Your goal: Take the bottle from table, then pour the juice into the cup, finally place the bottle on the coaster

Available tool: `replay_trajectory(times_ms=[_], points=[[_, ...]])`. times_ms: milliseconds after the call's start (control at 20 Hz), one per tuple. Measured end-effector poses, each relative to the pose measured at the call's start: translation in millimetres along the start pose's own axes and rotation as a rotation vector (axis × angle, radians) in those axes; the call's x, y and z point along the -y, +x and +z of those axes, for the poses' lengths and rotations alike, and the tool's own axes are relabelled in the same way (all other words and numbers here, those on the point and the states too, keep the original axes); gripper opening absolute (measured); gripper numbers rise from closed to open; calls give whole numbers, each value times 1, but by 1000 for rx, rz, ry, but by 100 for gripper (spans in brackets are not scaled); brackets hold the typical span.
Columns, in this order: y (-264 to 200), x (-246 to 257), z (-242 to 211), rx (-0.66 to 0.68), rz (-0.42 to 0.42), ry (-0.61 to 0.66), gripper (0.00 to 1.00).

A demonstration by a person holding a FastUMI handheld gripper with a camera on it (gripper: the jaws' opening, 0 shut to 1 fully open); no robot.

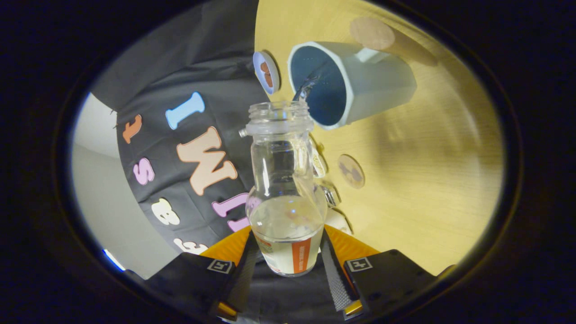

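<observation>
Clear glass bottle [286, 189], clamped between both fingers of the tool [288, 265], pours into the pale octagonal cup [351, 81]; next, righting toward the round cork coaster [372, 33].

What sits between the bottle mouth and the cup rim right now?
In the gripper view, just a thin clear stream running from the bottle mouth into the cup. Nothing solid there. The gripper is shut on the bottle.
</observation>
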State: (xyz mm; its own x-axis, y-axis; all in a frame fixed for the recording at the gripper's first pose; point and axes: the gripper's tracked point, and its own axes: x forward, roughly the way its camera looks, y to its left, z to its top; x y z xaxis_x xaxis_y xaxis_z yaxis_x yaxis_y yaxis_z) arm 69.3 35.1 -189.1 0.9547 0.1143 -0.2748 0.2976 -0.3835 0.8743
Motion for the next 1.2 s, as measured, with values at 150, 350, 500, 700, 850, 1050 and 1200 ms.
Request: replay_trajectory(times_ms=[150, 350, 500, 700, 850, 1050, 1200], points=[[2, -2, -1, -1, -1, 24, 76], [3, -5, 2, 8, 3, 79, 76], [5, -3, 1, 7, 4, 96, 76], [6, -2, 4, 7, -4, 108, 76], [7, 3, 4, 8, -16, 102, 76], [8, 5, 5, 13, -25, 65, 76], [8, 11, 5, 23, -61, -26, 76]])
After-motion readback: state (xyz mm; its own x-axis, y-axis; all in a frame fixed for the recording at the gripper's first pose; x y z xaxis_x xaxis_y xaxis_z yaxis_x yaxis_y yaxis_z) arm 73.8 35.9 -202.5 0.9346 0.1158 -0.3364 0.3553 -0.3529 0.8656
